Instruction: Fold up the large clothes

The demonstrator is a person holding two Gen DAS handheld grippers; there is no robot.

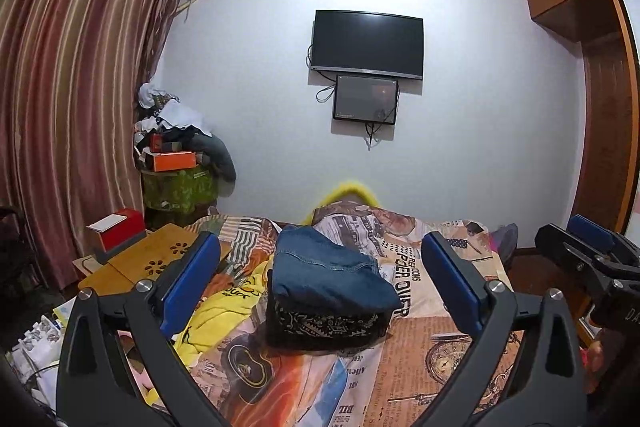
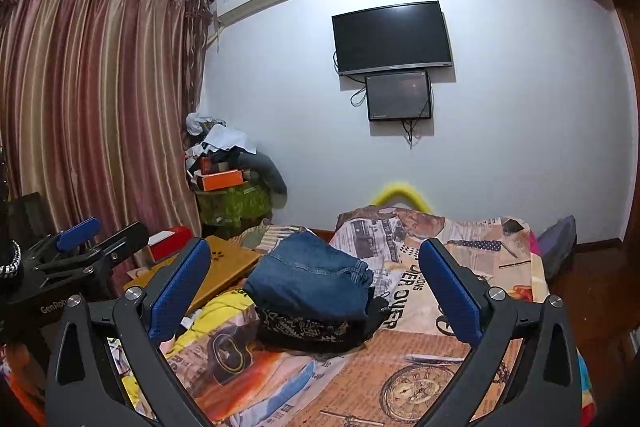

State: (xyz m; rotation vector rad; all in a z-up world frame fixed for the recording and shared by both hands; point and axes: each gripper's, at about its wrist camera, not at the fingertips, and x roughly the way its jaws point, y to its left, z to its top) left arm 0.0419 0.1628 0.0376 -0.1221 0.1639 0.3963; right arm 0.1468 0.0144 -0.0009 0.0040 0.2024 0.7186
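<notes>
Folded blue jeans point(image 1: 328, 273) lie on top of a folded black patterned garment point(image 1: 326, 325) on the bed's printed sheet point(image 1: 436, 351). A crumpled yellow garment point(image 1: 216, 311) lies to the left of the stack. The stack also shows in the right wrist view: jeans point(image 2: 310, 277), black garment point(image 2: 308, 329), yellow garment point(image 2: 216, 311). My left gripper point(image 1: 326, 283) is open and empty, held above the near bed, short of the stack. My right gripper point(image 2: 316, 287) is open and empty, beside the left one. Each gripper shows in the other's view, right point(image 1: 592, 251) and left point(image 2: 96, 235).
A wooden lap desk point(image 1: 156, 259) with a red box point(image 1: 120, 229) lies at the bed's left. A cluttered green stand point(image 1: 176, 187) is in the corner by the curtain point(image 1: 68, 99). A TV point(image 1: 366, 45) hangs on the wall; a wardrobe point(image 1: 600, 67) stands on the right.
</notes>
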